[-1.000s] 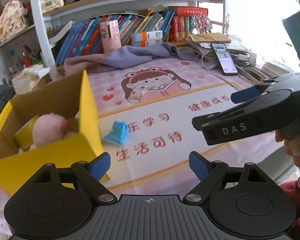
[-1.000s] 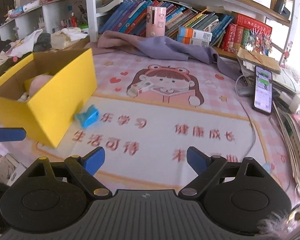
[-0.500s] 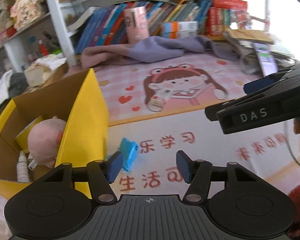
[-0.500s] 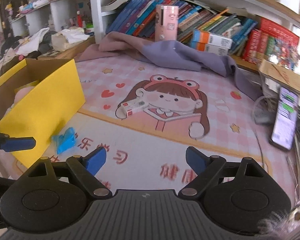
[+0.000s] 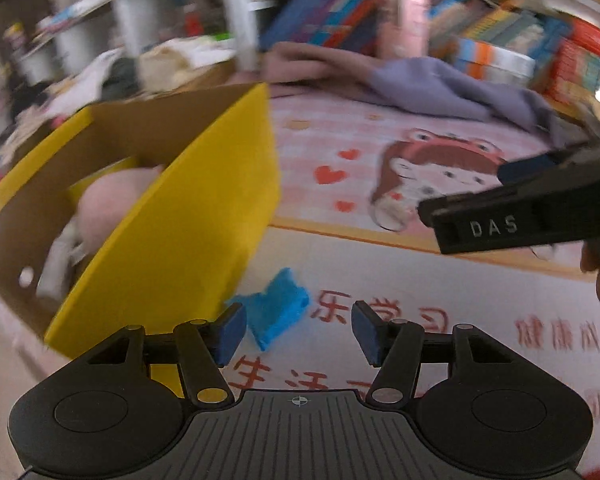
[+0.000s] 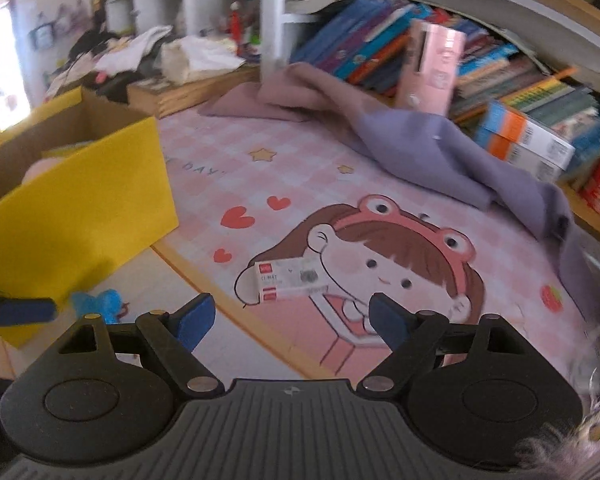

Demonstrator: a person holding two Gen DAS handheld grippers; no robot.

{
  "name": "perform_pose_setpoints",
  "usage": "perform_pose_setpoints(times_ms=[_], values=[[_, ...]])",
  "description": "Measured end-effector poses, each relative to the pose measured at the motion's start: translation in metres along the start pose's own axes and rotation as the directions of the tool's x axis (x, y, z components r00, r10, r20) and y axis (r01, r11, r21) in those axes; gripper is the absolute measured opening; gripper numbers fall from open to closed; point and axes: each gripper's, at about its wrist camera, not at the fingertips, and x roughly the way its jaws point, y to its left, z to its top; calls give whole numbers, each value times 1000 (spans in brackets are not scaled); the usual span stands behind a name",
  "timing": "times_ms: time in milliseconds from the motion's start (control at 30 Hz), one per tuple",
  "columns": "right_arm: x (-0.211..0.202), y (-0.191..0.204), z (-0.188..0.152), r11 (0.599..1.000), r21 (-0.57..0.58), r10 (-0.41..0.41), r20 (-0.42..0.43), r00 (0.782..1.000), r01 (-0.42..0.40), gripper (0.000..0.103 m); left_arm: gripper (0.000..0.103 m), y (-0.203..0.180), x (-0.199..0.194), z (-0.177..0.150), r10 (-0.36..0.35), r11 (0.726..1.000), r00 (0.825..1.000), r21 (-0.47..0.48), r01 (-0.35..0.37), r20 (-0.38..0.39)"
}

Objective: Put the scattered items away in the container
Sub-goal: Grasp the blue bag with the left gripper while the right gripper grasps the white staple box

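A small blue item (image 5: 276,312) lies on the mat against the yellow cardboard box (image 5: 188,240). My left gripper (image 5: 298,332) hovers over it, half open. The item shows in the gap near the left pad (image 5: 230,334), and neither pad presses on it. A pink plush (image 5: 112,200) lies inside the box. My right gripper (image 6: 291,322) is open and its jaws are closing, with nothing between them. A small white box with red marks (image 6: 290,280) lies just ahead of its fingers. The right view also shows the blue item (image 6: 100,302) and the yellow box (image 6: 80,208).
A pink cartoon mat (image 6: 380,240) covers the table. A purple cloth (image 6: 400,148) is heaped at the back below shelves of books (image 6: 520,92) and a pink carton (image 6: 432,68). The right gripper (image 5: 520,216) reaches in from the right of the left view.
The left gripper's jaws have narrowed and it has swung toward the blue item by the box. The right gripper has moved forward and left, up to the small white box.
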Motion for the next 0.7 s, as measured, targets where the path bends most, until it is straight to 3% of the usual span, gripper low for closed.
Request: perform_pose_setpoints(times_ms=[100, 267, 433, 633, 700], values=[[15, -4, 5, 999, -36, 27, -11, 1000, -27, 83, 58, 3, 8, 5, 35, 992, 999, -119, -38, -30], [31, -7, 7, 994, -79, 72, -18, 997, -74, 83, 58, 10, 24, 8, 120, 953, 991, -272, -134, -67], [48, -10, 8, 987, -113, 108, -48, 993, -113, 82, 58, 5, 39, 8, 134, 943, 984, -289, -164, -121], [62, -12, 11, 983, -122, 130, -61, 990, -136, 81, 58, 7, 43, 10, 151, 936, 981, -301, -183, -125], [66, -12, 11, 983, -121, 131, -69, 989, -139, 77, 58, 7, 43, 10, 155, 937, 980, -296, -186, -126]])
